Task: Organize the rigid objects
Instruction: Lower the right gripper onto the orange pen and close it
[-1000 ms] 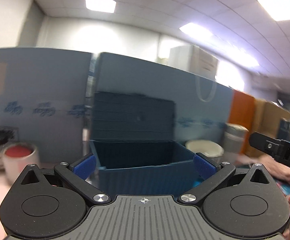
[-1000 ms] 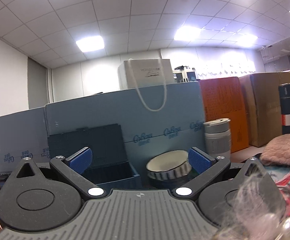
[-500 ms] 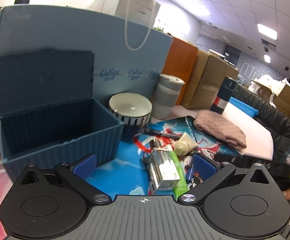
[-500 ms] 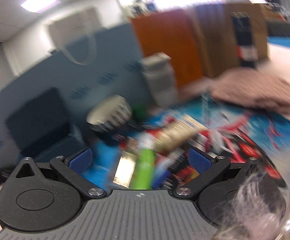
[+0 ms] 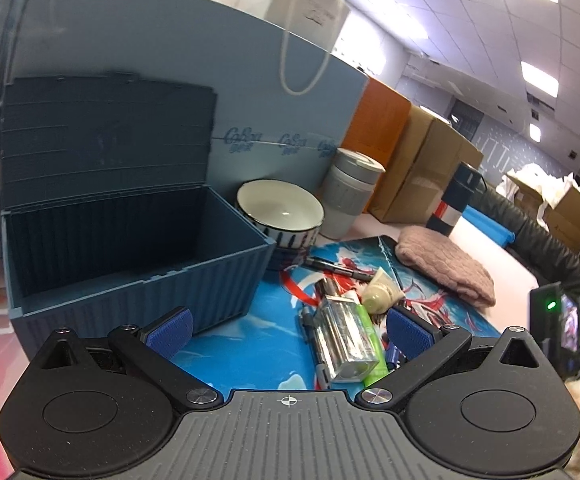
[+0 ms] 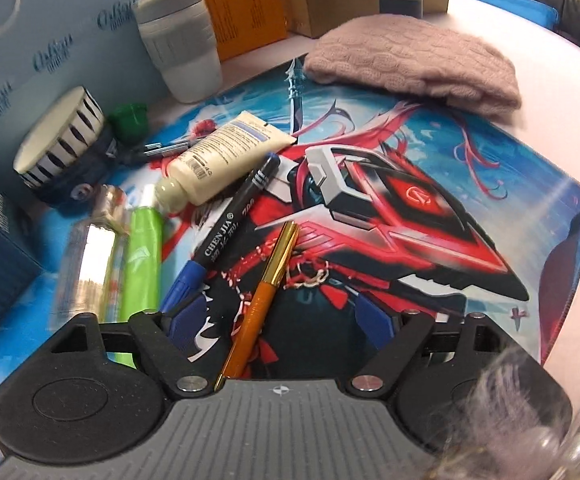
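Note:
A pile of small items lies on a printed mat point(image 6: 489, 184): an orange and gold pen point(image 6: 268, 292), a black marker point(image 6: 230, 236), a cream tube point(image 6: 226, 156), a green tube point(image 6: 142, 256) and a clear bottle point(image 6: 90, 256). My right gripper point(image 6: 278, 318) points down over the orange pen, its jaws closing. The pen lies between the pads, and neither pad touches it. My left gripper point(image 5: 290, 332) stands open, holding nothing, just short of the clear bottle point(image 5: 343, 332) and green tube point(image 5: 371, 344). A blue storage box point(image 5: 130, 280) with its lid up stands at the left.
A striped bowl point(image 5: 280, 208) and a grey cup point(image 5: 351, 192) stand behind the pile, against a blue board. A pink knitted cloth point(image 6: 413, 60) lies at the mat's far right. A dark flask point(image 5: 455, 196) and cardboard boxes stand beyond it.
Both views have swung down from the wall and ceiling onto the mat and its items. The right gripper's jaws have narrowed, with the orange pen now between them.

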A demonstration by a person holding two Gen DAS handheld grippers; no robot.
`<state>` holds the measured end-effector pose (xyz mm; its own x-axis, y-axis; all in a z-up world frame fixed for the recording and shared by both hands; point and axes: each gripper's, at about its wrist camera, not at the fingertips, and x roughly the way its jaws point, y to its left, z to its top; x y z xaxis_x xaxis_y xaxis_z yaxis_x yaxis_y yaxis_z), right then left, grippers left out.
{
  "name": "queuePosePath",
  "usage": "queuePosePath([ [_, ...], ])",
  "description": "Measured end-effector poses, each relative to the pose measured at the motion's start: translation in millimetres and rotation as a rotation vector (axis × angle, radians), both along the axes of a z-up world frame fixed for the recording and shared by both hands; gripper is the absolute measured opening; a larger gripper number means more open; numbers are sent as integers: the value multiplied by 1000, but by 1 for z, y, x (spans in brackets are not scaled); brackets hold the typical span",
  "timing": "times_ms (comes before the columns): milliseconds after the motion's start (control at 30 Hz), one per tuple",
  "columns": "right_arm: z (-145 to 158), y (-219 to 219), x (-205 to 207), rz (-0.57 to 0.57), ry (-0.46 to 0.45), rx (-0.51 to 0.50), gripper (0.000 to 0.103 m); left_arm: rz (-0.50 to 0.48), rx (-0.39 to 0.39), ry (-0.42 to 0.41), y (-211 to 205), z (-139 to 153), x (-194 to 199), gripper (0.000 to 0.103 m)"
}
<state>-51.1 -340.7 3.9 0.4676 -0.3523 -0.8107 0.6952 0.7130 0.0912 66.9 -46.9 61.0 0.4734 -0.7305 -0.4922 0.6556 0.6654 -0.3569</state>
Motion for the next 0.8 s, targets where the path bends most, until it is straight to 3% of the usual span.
queuePosePath([
  [67,-4,8,10,6,32,-47,75,3,-8,3,2,0,2,103],
  [133,-7,18,17,23,55,-96,66,3,-20,13,4,-1,4,103],
  [300,-4,32,17,48,8,-101,14,-6,-33,34,5,-3,8,103],
  [533,5,33,10,58,-97,3,10,19,-45,51,11,-5,13,103],
  [800,36,46,-5,109,-244,25,9,83,-73,78,25,-8,25,103],
])
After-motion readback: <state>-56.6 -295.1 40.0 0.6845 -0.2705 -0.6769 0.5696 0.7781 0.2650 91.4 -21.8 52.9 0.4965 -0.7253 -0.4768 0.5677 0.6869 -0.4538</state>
